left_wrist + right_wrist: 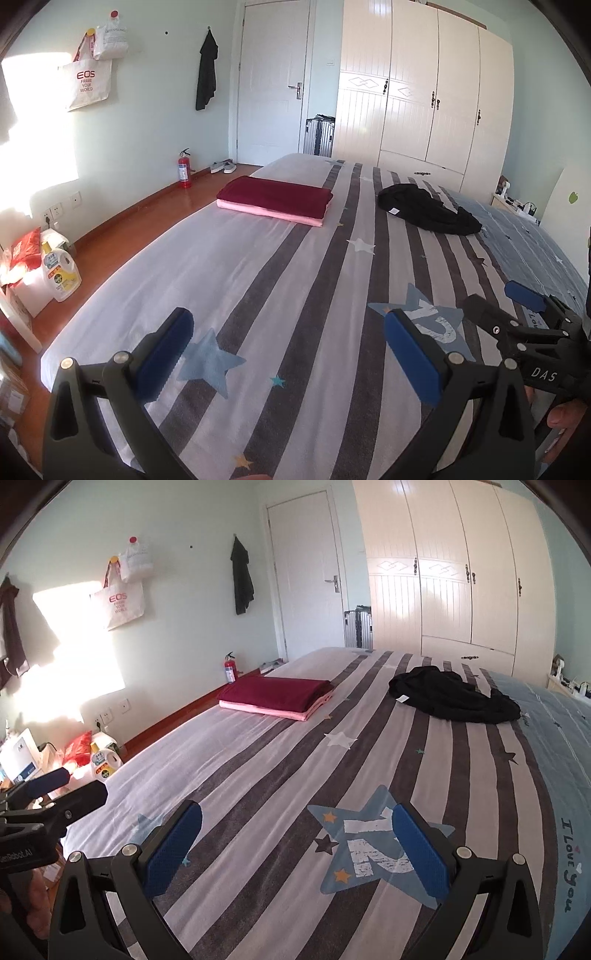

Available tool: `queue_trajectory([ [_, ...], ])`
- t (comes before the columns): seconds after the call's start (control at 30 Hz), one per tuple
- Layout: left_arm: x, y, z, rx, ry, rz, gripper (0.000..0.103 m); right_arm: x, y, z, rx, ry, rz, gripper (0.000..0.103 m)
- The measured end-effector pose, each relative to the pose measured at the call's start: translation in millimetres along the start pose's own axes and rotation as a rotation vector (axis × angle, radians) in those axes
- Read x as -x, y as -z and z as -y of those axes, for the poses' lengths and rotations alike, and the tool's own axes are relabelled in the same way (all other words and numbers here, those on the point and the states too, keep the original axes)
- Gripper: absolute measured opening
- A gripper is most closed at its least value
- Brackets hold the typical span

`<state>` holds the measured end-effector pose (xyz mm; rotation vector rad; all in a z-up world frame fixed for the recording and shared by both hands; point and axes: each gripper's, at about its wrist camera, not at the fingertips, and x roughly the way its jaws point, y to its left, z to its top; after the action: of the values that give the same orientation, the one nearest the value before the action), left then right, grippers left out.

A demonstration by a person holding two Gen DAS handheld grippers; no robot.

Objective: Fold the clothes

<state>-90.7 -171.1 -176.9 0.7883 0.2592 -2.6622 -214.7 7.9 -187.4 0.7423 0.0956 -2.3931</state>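
A crumpled black garment (430, 209) (458, 696) lies on the far right of the striped bed (258, 266) (258, 749). A folded dark red cloth (275, 194) (275, 694) rests on a folded pink one (273, 215) (273, 711) at the far left. My left gripper (288, 332) hovers over the near part of the bed, open, nothing between its blue pads. My right gripper (297, 829) is open too and holds nothing. It also shows at the right edge of the left wrist view as the right gripper (498, 295). Both are well short of the clothes.
A white wardrobe (424, 92) and a door (273, 81) stand behind the bed. A fire extinguisher (184, 170), shoes, a detergent bottle (61, 273) and bags sit on the wooden floor to the left. A bedside unit (517, 206) stands at the far right.
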Motion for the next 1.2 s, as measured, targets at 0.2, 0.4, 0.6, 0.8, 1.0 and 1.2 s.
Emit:
queue_trajectory([
  [0.2, 75, 8, 9, 0.029, -0.025, 0.026, 0.102, 71, 3, -24, 0.041, -0.001, 0.041, 0.102],
  [0.4, 160, -7, 20, 0.028, -0.052, 0.082, 0.102, 148, -16, -46, 0.053, -0.036, 0.045, 0.102],
  [0.6, 224, -22, 31, 0.037, -0.067, 0.154, 0.102, 212, -38, -60, 0.071, -0.016, 0.102, 0.102],
  [0.8, 255, -25, 33, 0.022, -0.059, 0.187, 0.102, 254, -41, -62, 0.058, 0.009, 0.147, 0.102],
  [1.0, 257, -20, 36, 0.014, -0.060, 0.179, 0.102, 263, -34, -56, 0.052, 0.013, 0.143, 0.102],
  [1.2, 243, -15, 37, 0.016, -0.053, 0.155, 0.102, 259, -30, -51, 0.059, 0.027, 0.139, 0.102],
])
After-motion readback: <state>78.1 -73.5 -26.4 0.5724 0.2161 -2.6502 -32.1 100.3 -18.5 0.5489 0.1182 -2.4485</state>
